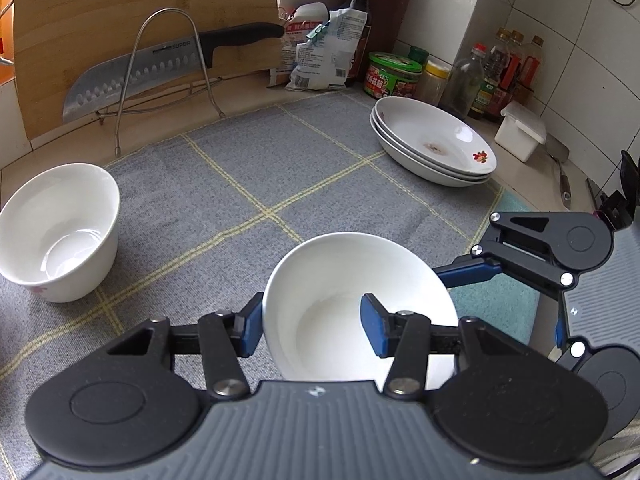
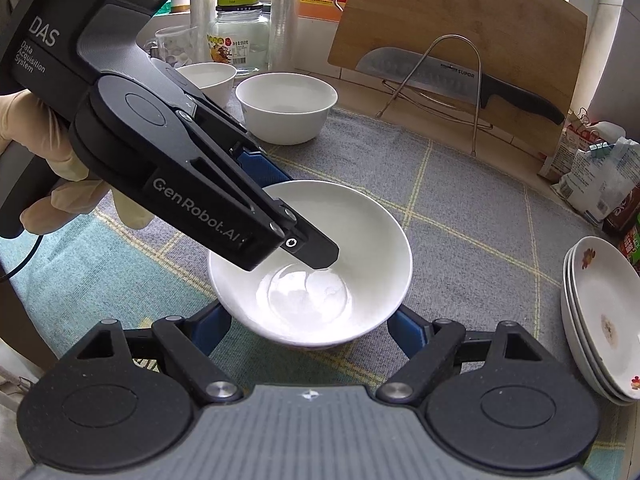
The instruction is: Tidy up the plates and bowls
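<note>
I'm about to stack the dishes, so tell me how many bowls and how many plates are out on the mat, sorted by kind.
Bowls: 3, the gripped bowl, the near loose bowl, and the far bowl.
Plates: 3, all in one stack.
Total: 6.

Black claw [image 2: 280, 216] w/ blue pads, "GenRobot.AI" mark; hand [image 2: 48, 160] prob. in pale glove.

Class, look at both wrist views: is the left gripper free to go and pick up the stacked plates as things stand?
Probably not yet: the left gripper is shut on the bowl's wall. The cloth between it and the stacked plates lies bare.
</note>
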The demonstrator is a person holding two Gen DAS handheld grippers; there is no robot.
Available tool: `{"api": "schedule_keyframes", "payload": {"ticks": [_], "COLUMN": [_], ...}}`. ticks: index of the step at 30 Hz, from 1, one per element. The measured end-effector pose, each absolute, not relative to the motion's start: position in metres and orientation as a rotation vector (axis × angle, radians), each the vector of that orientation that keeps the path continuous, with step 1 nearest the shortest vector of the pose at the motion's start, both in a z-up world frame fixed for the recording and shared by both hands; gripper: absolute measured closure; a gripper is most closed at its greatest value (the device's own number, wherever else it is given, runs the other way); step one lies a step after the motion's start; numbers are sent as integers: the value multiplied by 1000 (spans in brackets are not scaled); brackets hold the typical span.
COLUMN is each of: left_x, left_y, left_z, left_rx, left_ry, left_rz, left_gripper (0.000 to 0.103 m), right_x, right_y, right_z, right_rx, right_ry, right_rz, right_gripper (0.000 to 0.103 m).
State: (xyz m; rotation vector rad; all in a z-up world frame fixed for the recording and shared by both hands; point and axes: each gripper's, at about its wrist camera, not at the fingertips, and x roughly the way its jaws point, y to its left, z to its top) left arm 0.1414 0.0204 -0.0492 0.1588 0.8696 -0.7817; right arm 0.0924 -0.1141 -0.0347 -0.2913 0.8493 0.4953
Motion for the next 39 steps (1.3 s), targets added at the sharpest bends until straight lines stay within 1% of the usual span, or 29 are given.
{"api": "schedule_keyframes", "payload": {"ticks": [2, 4, 5, 6, 7, 8, 12, 18, 22, 31, 39], "left_x": [142, 142, 142, 141, 140, 139, 135, 121, 115, 113, 118], "left_y": [21, 21, 22, 23, 24, 25, 37, 58, 70, 91, 107], "left_z": [-50, -50, -49, -48, -47, -45, -38, -26, -25, -36, -45], "left_rx": [153, 142, 138, 137, 138, 137, 105, 135, 182, 195, 197], "left_ry": [868, 864, 857, 846, 834, 823, 781, 675, 624, 620, 635], "left_rz": [-780, -783, -777, -765, -755, -748, -712, -585, -465, -274, -216], "left_gripper": [51, 44, 33, 22, 19, 16, 10, 6, 6, 5, 5], "right_x": [93, 94, 95, 95, 94, 95, 96, 93, 97, 126, 159], "right_y": [-114, -114, -114, -114, -114, -115, -115, -117, -118, -115, -104], "right_z": [-34, -34, -34, -33, -32, -32, -32, -20, -11, -2, 1], "right_rx": [-288, -283, -277, -273, -269, -268, -277, -279, -277, -217, -196], "right_ry": [850, 853, 856, 854, 838, 837, 844, 824, 811, 840, 870], "right_rz": [497, 499, 503, 502, 501, 507, 504, 530, 544, 584, 608], "right_gripper": [15, 14, 12, 5, 0, 0, 0, 0, 0, 0, 0]}}
